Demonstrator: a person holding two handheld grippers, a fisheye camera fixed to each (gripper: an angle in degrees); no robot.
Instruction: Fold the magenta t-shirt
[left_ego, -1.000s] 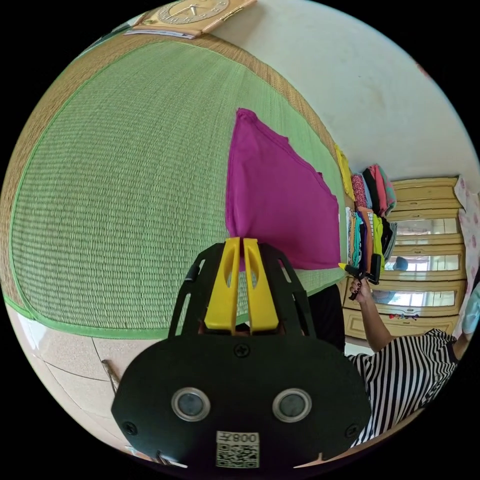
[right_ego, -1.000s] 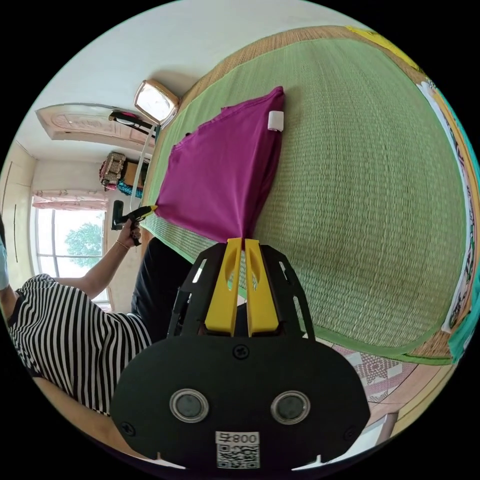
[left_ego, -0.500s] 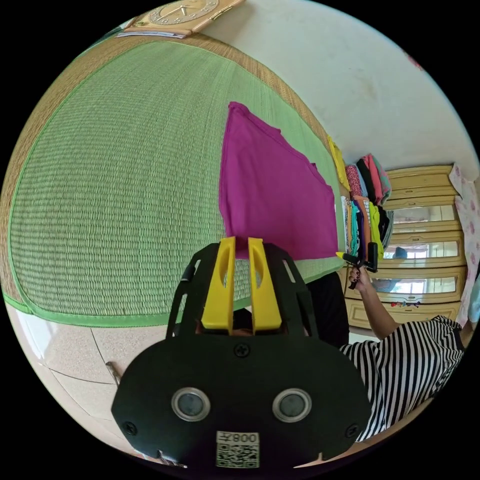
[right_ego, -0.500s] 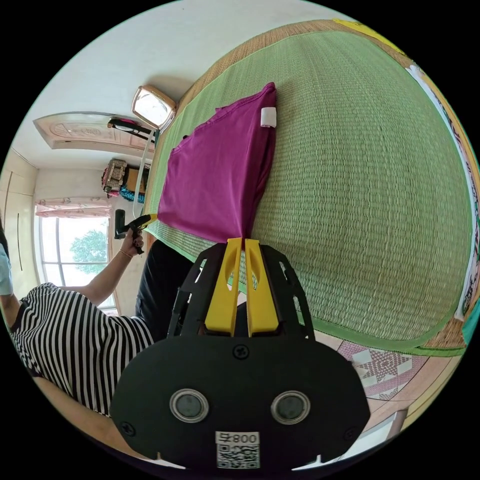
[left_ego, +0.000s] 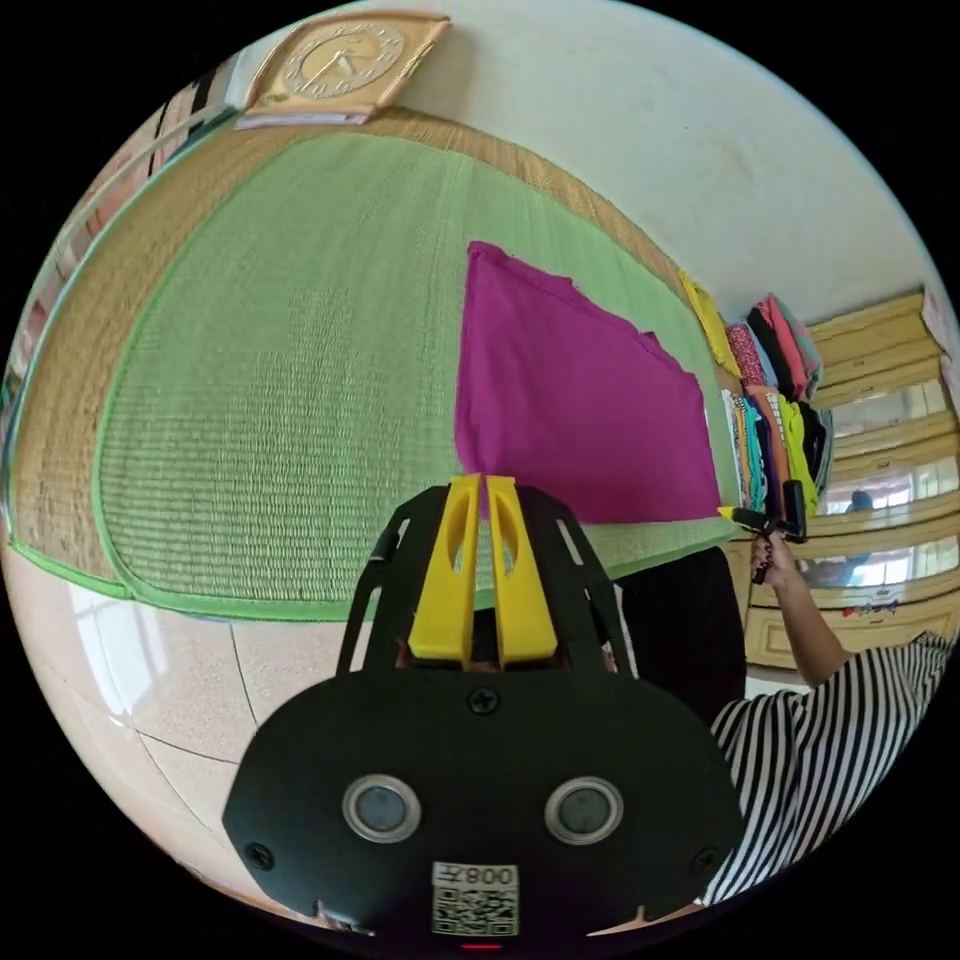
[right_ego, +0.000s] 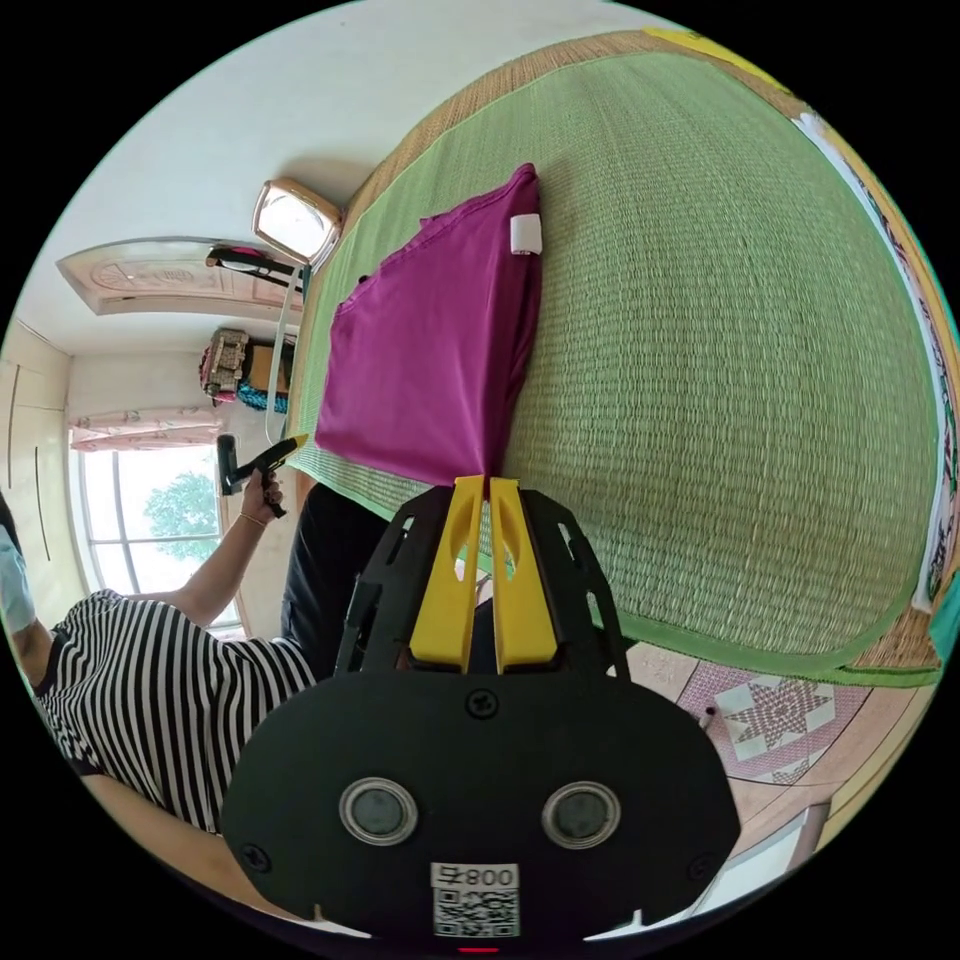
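Since half a second ago, my left tongs (left_ego: 485, 485) are closing again on the magenta t-shirt (left_ego: 570, 420).

I am pinching one near corner of the shirt with the left tongs, jaws pressed together on the hem at the centre of the left gripper view, while my right tongs (right_ego: 487, 487) are clamping the other near corner at the centre of the right gripper view. I am holding both corners so the folded edge stays taut and square, I judge. The shirt is lying half-folded on the green mat (left_ego: 280, 380), spreading from each pair of tongs toward the upper middle of the frame, its white neck label (right_ego: 527, 233) showing at the far end.
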